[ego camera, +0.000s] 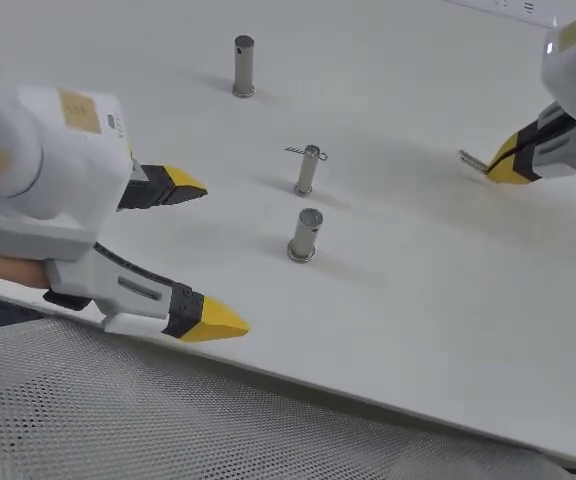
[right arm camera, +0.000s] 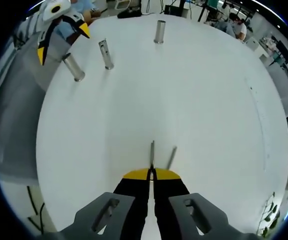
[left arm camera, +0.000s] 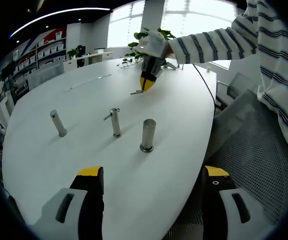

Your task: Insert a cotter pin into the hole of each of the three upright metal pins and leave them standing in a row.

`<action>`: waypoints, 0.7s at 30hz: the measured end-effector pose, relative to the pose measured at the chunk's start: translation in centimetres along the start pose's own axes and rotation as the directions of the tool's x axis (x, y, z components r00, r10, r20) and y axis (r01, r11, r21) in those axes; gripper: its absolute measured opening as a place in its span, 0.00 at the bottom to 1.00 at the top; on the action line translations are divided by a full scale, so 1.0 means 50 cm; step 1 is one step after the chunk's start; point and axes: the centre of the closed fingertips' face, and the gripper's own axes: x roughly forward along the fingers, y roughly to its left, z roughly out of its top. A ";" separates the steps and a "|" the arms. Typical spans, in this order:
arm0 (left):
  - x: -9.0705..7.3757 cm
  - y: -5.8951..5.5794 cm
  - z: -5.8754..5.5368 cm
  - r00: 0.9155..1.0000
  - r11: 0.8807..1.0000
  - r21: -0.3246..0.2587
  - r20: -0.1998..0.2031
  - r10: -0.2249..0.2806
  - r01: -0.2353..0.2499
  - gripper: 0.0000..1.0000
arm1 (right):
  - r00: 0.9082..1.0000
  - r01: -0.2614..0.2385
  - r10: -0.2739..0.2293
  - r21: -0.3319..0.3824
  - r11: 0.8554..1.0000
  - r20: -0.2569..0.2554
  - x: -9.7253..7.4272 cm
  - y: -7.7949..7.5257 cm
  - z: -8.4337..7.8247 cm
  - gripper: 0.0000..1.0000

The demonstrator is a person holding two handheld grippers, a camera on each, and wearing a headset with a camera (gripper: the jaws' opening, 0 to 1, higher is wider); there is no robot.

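Head view: the left hand-held gripper (ego camera: 211, 252) stands wide open and empty, near three upright metal pins (ego camera: 304, 235). Left gripper view: we confirm this. Right gripper view: the right hand-held gripper (right arm camera: 152, 171) clamps a cotter pin (right arm camera: 152, 150) by its end; we judge it may swivel at the hole, knocking one over.

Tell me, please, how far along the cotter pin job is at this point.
Done: the middle pin has a cotter pin through its top. In hand: the right hand-held gripper is shut on a second cotter pin, off to the side of the row. Left: the far pin and the near pin have none. The left hand-held gripper is open with nothing in it. All three pins stand upright.
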 end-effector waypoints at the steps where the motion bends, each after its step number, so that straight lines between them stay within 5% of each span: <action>1: -0.003 0.001 0.006 1.000 1.000 -0.006 0.013 0.001 -0.001 0.80 | 1.000 0.001 -0.001 0.000 1.000 0.002 -0.005 0.004 0.002 0.02; 6: -0.012 0.007 0.025 0.998 1.000 0.013 0.055 0.017 -0.018 0.78 | 1.000 0.015 -0.015 -0.009 1.000 0.015 -0.020 0.006 0.002 0.02; 11: -0.013 0.007 0.029 0.999 1.000 0.014 0.048 0.019 -0.020 0.78 | 0.999 0.018 -0.017 -0.013 1.000 0.035 -0.033 0.027 0.011 0.02; 21: -0.006 -0.003 0.062 0.995 1.000 -0.009 0.102 0.002 -0.001 0.73 | 0.995 0.024 -0.023 -0.012 1.000 0.093 -0.055 0.085 0.044 0.02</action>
